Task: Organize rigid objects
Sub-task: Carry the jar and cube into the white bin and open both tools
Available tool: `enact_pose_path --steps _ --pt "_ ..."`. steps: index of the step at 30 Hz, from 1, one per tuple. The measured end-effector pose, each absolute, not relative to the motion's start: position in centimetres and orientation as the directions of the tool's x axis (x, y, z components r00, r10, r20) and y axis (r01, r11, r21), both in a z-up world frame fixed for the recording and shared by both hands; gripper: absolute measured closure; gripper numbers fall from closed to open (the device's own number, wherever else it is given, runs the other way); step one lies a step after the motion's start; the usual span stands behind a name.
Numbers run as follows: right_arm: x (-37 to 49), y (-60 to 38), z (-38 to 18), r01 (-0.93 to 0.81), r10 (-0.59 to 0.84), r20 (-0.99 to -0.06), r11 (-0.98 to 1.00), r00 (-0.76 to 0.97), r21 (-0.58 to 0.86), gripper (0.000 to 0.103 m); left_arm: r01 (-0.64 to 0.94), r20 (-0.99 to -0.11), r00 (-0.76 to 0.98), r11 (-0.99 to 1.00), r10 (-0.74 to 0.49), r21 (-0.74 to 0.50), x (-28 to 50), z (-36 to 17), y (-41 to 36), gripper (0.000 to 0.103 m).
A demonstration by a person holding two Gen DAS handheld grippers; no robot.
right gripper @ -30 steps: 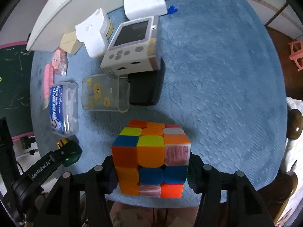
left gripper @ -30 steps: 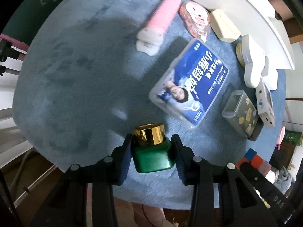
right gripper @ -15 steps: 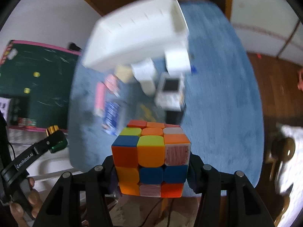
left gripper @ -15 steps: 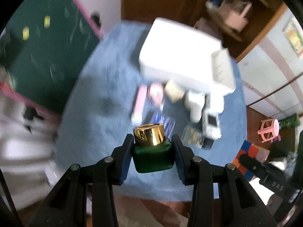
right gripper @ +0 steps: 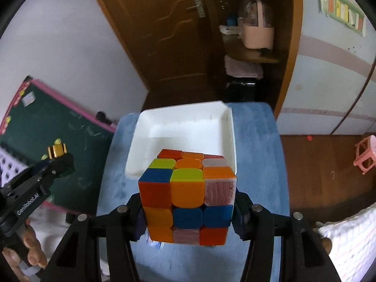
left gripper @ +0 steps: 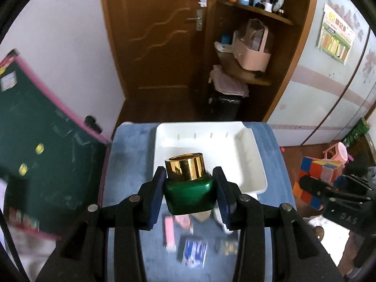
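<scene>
Blue-covered bench point(left gripper: 131, 164) with empty white tray point(left gripper: 253, 164) at far end, cube point(right gripper: 188, 197) clamped aloft in right tongs point(right gripper: 188, 221), green gold-capped bottle point(left gripper: 189, 192) pinched aloft in left tongs point(left gripper: 189, 197).

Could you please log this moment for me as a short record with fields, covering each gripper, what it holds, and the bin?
left gripper: shut on green bottle with gold cap, held above the table
right gripper: shut on puzzle cube, also held up
white bin: on the blue table cover, nothing visible in it
small items on the cover: blurred, near edge, below the bottle
task state: neither object in the bin yet
</scene>
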State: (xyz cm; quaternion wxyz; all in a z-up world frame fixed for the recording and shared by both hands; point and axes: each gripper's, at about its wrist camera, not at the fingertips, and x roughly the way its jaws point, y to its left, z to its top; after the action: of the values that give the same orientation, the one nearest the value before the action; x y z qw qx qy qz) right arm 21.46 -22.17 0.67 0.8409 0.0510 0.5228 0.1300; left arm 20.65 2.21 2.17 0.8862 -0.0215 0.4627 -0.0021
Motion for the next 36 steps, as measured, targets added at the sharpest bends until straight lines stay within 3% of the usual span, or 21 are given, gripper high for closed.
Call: enact_pose_path --steps 5,15,21,29,31,33,35,36 --pt "27.9 -20.5 -3.5 -0.091 0.176 -0.904 0.984 0.389 0.152 0.046 0.032 -0.862 0.502 0.997 -0.073 -0.066 27.9 -3.1 2.0 0.059" --pt "34.3 -17.4 -18.5 -0.036 0.126 -0.975 0.992 0.185 0.121 0.046 0.164 -0.944 0.283 0.978 -0.172 -0.129 37.3 -18.5 -2.6 0.059" --pt "35.3 -16.3 -23.7 -0.042 0.069 -0.990 0.997 0.121 0.065 0.046 0.200 -0.965 0.188 0.969 -0.181 -0.143 39.2 -23.7 -5.6 0.059" --pt "35.3 -17.0 -26.7 -0.007 0.092 -0.991 0.996 0.095 0.092 0.045 0.195 -0.971 0.134 0.966 -0.199 -0.171 39.3 -25.2 -7.4 0.058" --pt "35.0 -17.2 -26.5 -0.008 0.108 -0.988 0.994 0.109 0.108 0.044 0.191 -0.970 0.129 0.965 -0.205 -0.178 39.0 -24.8 -7.6 0.054" --pt "34.6 -17.4 -25.9 -0.001 0.125 -0.984 0.992 0.128 0.126 0.042 0.202 -0.967 0.173 0.967 -0.189 -0.153 38.3 -23.5 -7.7 0.030" --pt "34.2 -17.7 -25.2 0.009 0.143 -0.978 0.989 0.152 0.146 0.041 0.205 -0.959 0.205 0.967 -0.194 -0.152 37.7 -22.3 -7.6 0.013" --pt "33.8 -18.3 -24.0 0.015 0.150 -0.974 0.988 0.171 0.155 0.041 0.203 -0.954 0.212 0.965 -0.210 -0.167 37.2 -21.5 -7.5 0.013"
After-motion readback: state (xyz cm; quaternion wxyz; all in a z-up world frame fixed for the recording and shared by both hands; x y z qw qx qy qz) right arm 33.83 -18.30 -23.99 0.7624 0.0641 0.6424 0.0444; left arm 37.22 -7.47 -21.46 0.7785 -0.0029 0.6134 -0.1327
